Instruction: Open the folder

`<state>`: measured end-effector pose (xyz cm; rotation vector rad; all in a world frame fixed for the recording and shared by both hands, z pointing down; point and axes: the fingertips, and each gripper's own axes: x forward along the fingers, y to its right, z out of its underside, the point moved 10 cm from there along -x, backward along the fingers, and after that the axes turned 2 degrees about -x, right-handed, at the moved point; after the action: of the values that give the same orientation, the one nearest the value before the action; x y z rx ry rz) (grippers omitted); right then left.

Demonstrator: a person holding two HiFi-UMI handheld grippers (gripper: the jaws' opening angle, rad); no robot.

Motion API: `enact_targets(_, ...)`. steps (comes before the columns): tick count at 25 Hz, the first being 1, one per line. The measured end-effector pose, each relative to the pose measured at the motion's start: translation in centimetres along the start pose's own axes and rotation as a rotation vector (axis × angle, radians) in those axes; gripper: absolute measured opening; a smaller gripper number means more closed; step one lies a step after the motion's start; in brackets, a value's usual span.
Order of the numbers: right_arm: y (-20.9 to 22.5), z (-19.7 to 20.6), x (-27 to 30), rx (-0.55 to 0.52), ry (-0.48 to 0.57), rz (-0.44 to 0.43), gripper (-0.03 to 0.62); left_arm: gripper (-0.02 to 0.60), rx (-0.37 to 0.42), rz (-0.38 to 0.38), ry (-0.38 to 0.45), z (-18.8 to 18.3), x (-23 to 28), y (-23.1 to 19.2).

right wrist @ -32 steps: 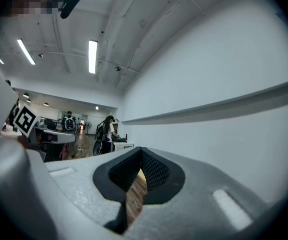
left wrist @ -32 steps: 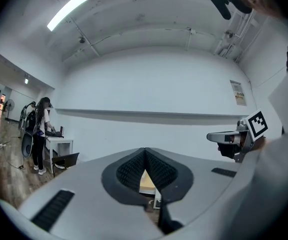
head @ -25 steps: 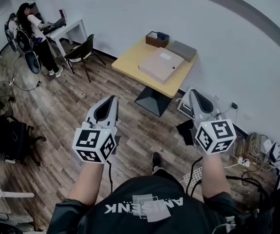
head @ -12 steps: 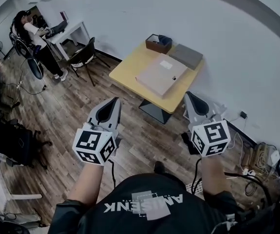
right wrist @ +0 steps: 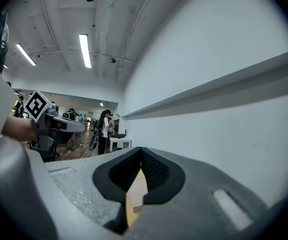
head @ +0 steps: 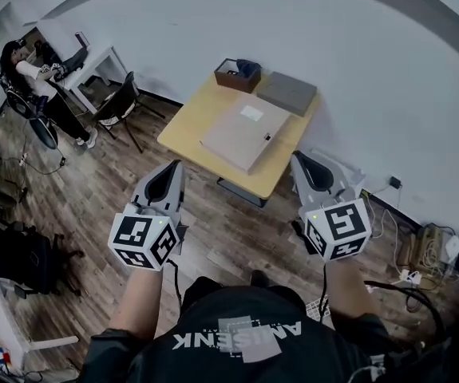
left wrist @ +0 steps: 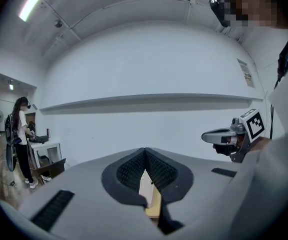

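Well, our left gripper (head: 172, 170) and right gripper (head: 298, 162) have fingers (left wrist: 129, 171) together, empty, since the closed folder (head: 241, 134) on the upper-centre bench (head: 184, 123) lies well apart.

Yellow-topped table (head: 191, 120), standing against the white wall. Lying on it:
- beige folder (head: 241, 134), flat and closed, mid-table, reaching toward the front edge;
- brown open box (head: 231, 79), at the back left corner;
- grey flat pad (head: 287, 92), at the back right corner, just beside the folder.
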<state>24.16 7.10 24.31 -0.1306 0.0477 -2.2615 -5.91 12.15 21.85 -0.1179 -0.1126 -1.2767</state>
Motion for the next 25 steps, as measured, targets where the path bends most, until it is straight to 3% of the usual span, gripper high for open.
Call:
enact_targets(8,0.9,-0.5,3.4,-0.008,-0.001,0.112,0.005,0.002,0.008,0.094,0.038,0.5,5.8,-4.0)
enact_targets(15,0.3,-1.5,8.6,0.008,-0.026,0.259,0.005,0.002,0.020,0.213,0.084,-0.9,11.9,-11.4)
enact_targets(25,-1.2,-2.3,14.6,0.034,-0.050,0.503,0.005,0.002,0.015,0.381,0.043,-0.9,19.0,-20.1)
